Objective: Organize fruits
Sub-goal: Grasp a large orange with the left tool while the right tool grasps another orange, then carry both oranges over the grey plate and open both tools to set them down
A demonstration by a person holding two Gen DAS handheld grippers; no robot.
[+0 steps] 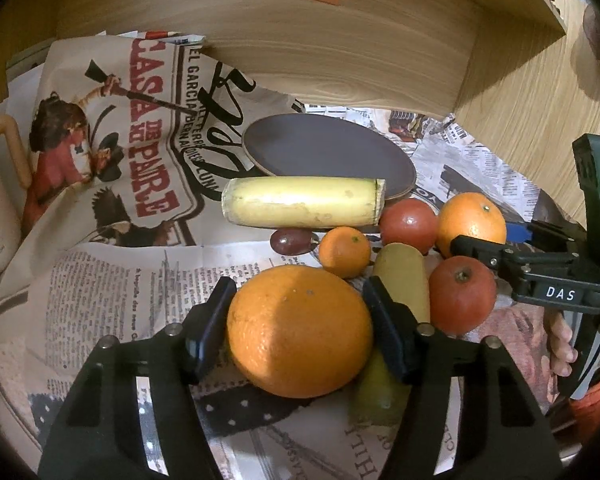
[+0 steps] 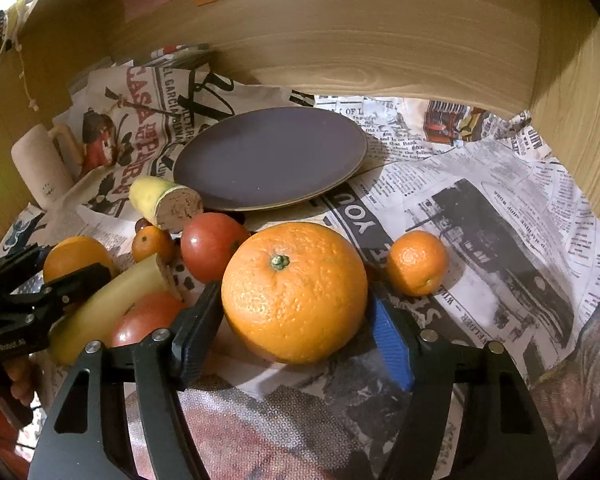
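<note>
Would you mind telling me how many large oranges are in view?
2. One large orange is clamped in the left gripper; the other large orange is clamped in the right gripper. None seems hidden, though the pile could conceal one.

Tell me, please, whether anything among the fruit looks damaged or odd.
Yes: the banana piece beside the dark plate is cut short, and its exposed end has turned brown. A second banana piece also ends in a flat cut. The oranges and tomatoes look whole.
</note>
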